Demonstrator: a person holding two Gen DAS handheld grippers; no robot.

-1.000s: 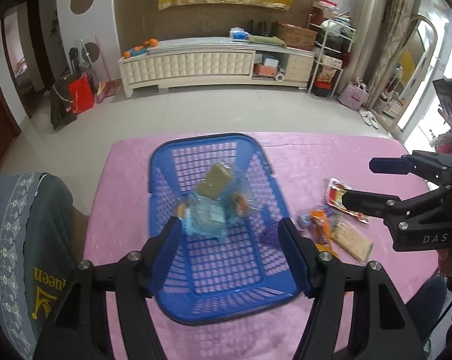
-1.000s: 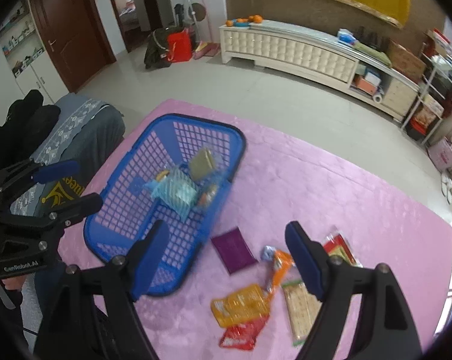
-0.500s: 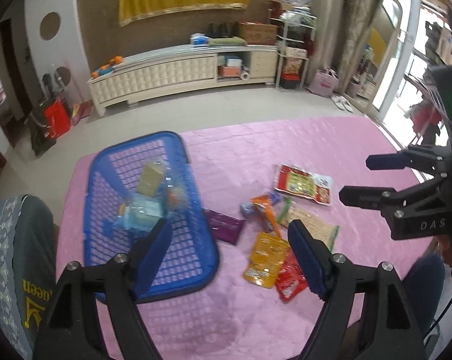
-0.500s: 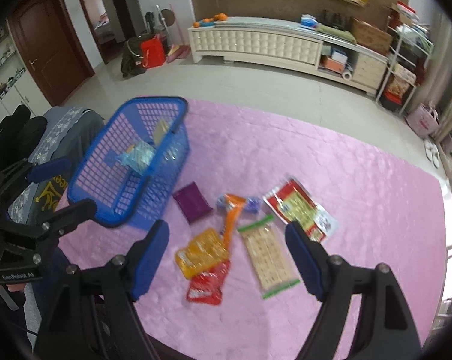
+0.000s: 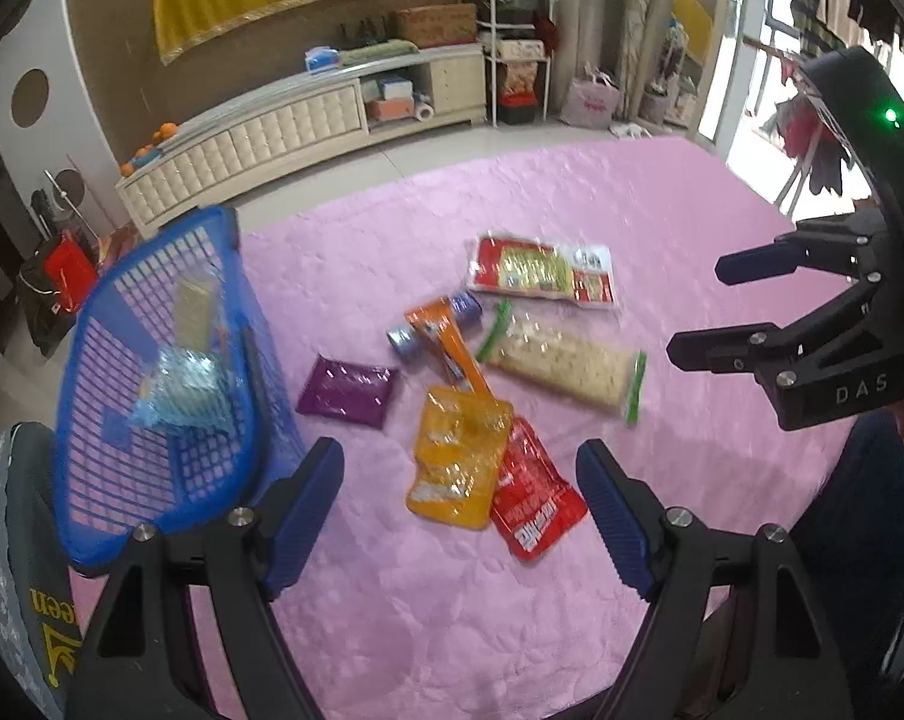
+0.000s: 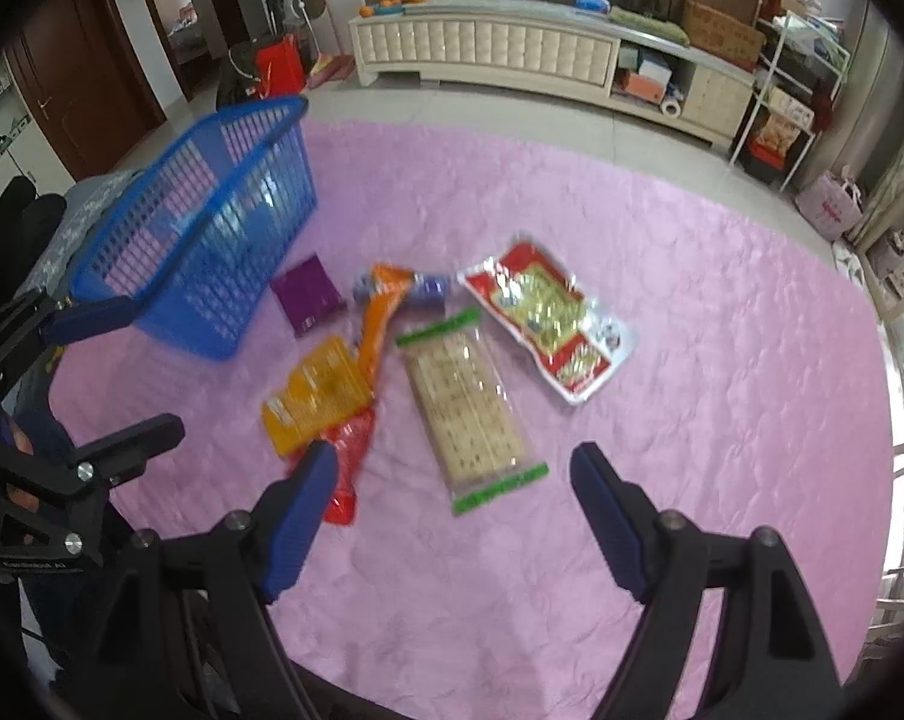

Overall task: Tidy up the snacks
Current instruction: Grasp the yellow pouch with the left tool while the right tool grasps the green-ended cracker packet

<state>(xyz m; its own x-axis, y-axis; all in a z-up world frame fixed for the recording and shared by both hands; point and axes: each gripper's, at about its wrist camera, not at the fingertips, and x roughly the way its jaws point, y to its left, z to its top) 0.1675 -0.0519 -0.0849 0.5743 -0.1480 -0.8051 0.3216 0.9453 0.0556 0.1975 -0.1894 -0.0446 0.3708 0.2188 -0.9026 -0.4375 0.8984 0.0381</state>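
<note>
A blue plastic basket (image 5: pixel 92 480) (image 6: pixel 170 264) stands at the left of the pink table and holds a few snack packs (image 5: pixel 182 390). Loose snacks lie to its right: a purple pack (image 5: pixel 347 391) (image 6: pixel 308 294), a yellow-orange pack (image 5: pixel 457 462) (image 6: pixel 317 396), a red pack (image 5: pixel 532 510), a cracker pack with green ends (image 5: pixel 562 363) (image 6: pixel 466 408), a red and white pack (image 5: pixel 541 270) (image 6: pixel 547 324) and an orange pack (image 5: pixel 446 336). My left gripper (image 5: pixel 459 513) is open and empty above the yellow and red packs. My right gripper (image 6: pixel 452 510) is open and empty near the cracker pack's near end.
The pink cloth (image 5: pixel 601 192) covers the table. A chair with a grey cover (image 5: pixel 14 570) stands at the left edge. A white cabinet (image 6: pixel 487 48) and shelves stand across the floor beyond the table.
Both grippers have swung right, from over the basket to over the loose snacks. The right gripper has also come lower. Both stayed open and empty.
</note>
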